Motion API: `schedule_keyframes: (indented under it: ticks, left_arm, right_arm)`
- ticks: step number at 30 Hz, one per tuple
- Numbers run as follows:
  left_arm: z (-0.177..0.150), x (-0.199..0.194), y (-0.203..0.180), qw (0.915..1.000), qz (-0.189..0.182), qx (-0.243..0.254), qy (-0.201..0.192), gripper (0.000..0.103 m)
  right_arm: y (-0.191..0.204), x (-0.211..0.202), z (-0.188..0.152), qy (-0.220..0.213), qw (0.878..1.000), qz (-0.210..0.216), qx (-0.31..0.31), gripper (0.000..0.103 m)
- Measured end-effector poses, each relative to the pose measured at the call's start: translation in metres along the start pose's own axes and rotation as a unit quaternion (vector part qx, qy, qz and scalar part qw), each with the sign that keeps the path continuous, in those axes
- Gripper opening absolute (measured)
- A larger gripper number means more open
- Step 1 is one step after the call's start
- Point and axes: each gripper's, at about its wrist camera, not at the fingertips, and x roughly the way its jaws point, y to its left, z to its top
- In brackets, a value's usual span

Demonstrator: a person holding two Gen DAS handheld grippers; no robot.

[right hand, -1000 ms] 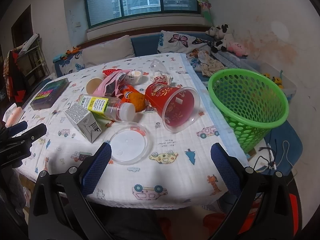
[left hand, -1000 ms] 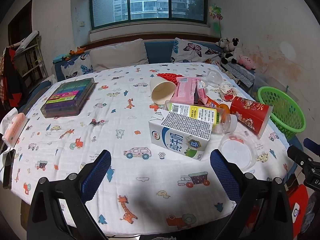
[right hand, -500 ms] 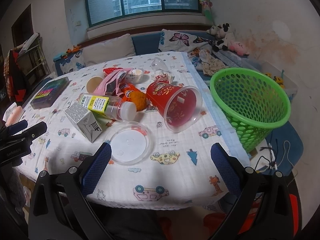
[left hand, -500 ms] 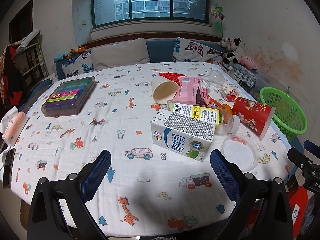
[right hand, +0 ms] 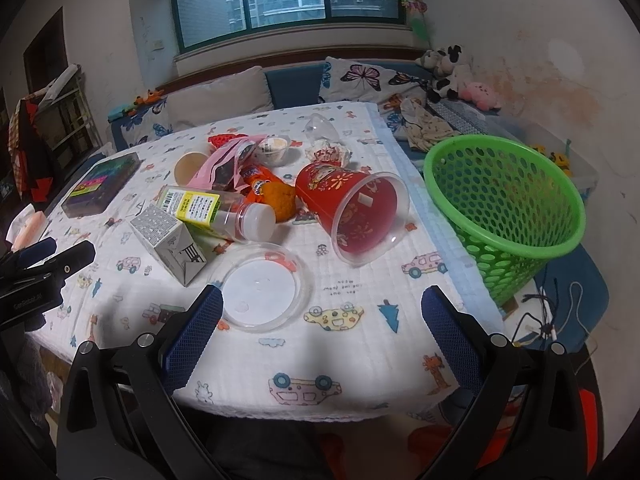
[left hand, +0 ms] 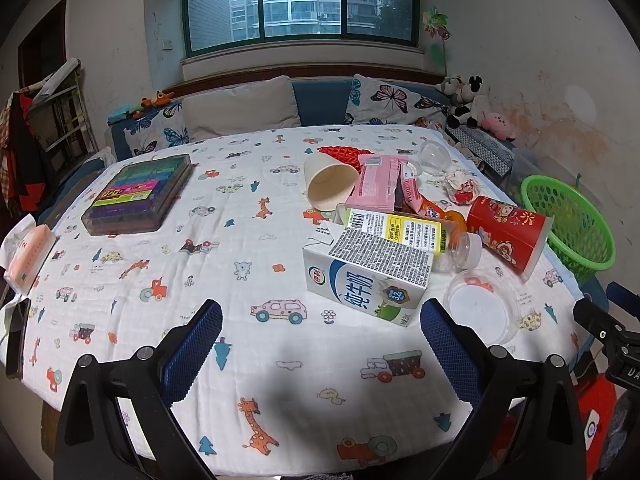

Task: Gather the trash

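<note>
Trash lies in a heap on the table: a milk carton (left hand: 364, 276) (right hand: 170, 242), a plastic bottle (left hand: 404, 232) (right hand: 216, 210), a clear round lid (left hand: 482, 310) (right hand: 260, 286), a red cup on its side (left hand: 506, 230) (right hand: 354, 208), a paper cup (left hand: 330, 186) (right hand: 188, 166) and pink wrappers (left hand: 378, 182). A green basket (right hand: 506, 208) (left hand: 568, 220) stands off the table's right edge. My left gripper (left hand: 320, 344) is open and empty, short of the carton. My right gripper (right hand: 320, 332) is open and empty, just short of the lid.
A case of coloured pens (left hand: 140, 194) lies at the table's left. A tissue pack (left hand: 28, 256) sits at the left edge. An orange fruit (right hand: 278, 200) and a small sauce tub (right hand: 274, 148) lie in the heap. A sofa with cushions (left hand: 240, 110) stands behind.
Both grippers have drifted slightly; the views shifted a little, with the heap a bit closer in the right wrist view. Nothing on the table has moved.
</note>
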Motion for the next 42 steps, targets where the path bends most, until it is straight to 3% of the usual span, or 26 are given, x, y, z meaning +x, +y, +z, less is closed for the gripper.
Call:
schedule_keyframes:
  ticks: [25, 42]
  left_arm:
    - [0.018, 0.016, 0.006, 0.9999, 0.005, -0.002, 0.01, 0.096]
    - [0.038, 0.036, 0.009, 0.9997, 0.01, 0.0, 0.023, 0.096]
  right_arm:
    - [0.009, 0.018, 0.009, 0.012, 1.0, 0.023, -0.011, 0.099]
    - [0.035, 0.051, -0.003, 0.043, 0.994, 0.078, -0.067, 0.098]
